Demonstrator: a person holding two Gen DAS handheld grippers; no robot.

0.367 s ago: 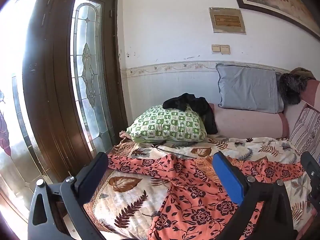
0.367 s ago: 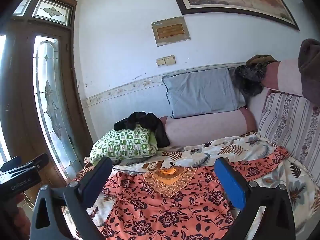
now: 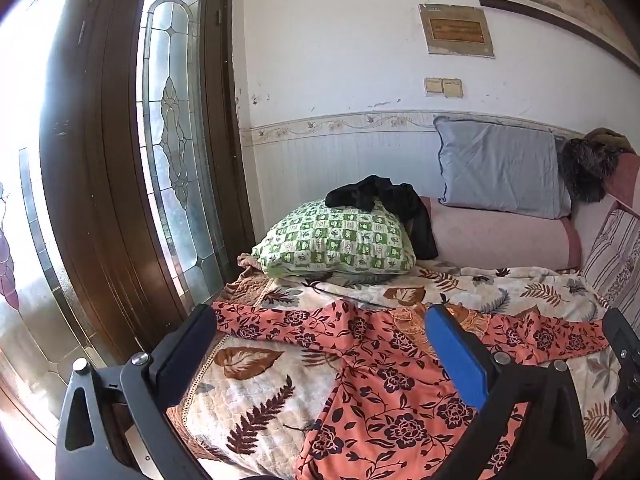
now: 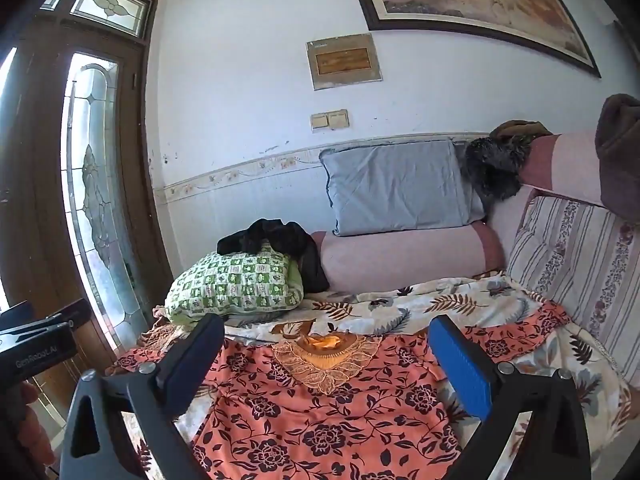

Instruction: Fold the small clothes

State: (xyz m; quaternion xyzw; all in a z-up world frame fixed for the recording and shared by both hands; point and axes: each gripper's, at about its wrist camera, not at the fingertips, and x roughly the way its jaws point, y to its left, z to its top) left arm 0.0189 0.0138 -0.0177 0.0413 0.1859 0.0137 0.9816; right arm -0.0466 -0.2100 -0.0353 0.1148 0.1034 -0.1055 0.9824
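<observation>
Since the earlier frame almost nothing has moved: both views sit in nearly the same place, and the garment lies as before.

The left gripper [image 3: 320, 336] hangs above the bed with its fingers wide apart and nothing between them. Under and ahead of it lies the orange floral garment [image 3: 384, 384], spread flat on the leaf-pattern blanket [image 3: 256, 396], one sleeve reaching out toward the left finger. The right gripper [image 4: 326, 344] is also spread open and empty; the same garment [image 4: 320, 420] lies directly below it, with the embroidered neckline [image 4: 328, 356] between the two fingers and a little ahead. At the left edge of the right view, part of the left gripper's body shows.

Farther ahead rests a green checked pillow [image 3: 336, 240] with a black cloth [image 3: 384, 200] on top. Behind these, a grey pillow [image 4: 400, 188] leans against the wall.
</observation>
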